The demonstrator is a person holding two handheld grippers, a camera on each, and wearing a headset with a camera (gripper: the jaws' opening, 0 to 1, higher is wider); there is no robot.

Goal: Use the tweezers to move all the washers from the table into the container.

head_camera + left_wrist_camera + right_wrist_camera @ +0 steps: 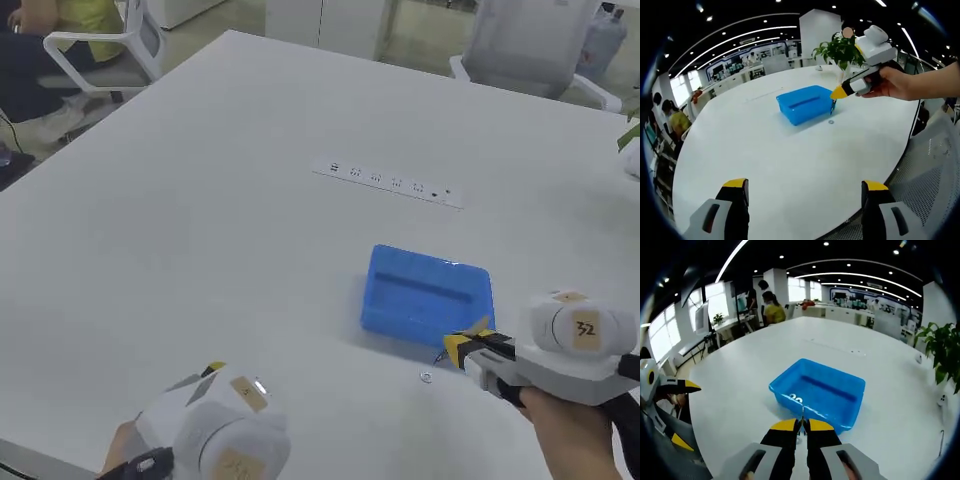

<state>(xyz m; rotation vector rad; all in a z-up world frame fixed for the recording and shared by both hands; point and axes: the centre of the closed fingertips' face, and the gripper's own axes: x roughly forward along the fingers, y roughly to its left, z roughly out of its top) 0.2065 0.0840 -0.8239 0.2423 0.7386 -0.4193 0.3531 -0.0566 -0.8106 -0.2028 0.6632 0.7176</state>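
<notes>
right gripper (802,424): clenched; the two yellow-tipped jaws stand almost together, grasping the tweezers between them; carried by a hand (894,83) at the near right of the table.
tweezers (833,106): thin and dark, sticking out of the right gripper's tips and slanting down toward the table, just at the near side of the container.
left gripper (805,184): released; jaws spread wide apart with nothing between them; hangs over the near left of the table, well apart from the container.
container (428,300): blue rectangular tray, open top, standing flat on the table right of centre.
loose washer (426,377): one small metal ring lying flat on the table, just beside the container's near wall and close below the tweezers' tip; whether the tip touches it, cannot tell.
pale rings (795,399): two or so small pale shapes on the container floor in one corner, in the right gripper view; they look like washers, too small to be sure.
table (200,220): large, white, rounded at the edge.
power strip (388,183): white socket panel set in the table top, beyond the container.
plant (839,49): green and leafy, at the far edge of the table in the left gripper view.
chairs (540,45): pale office chairs at the far side of the table.
</notes>
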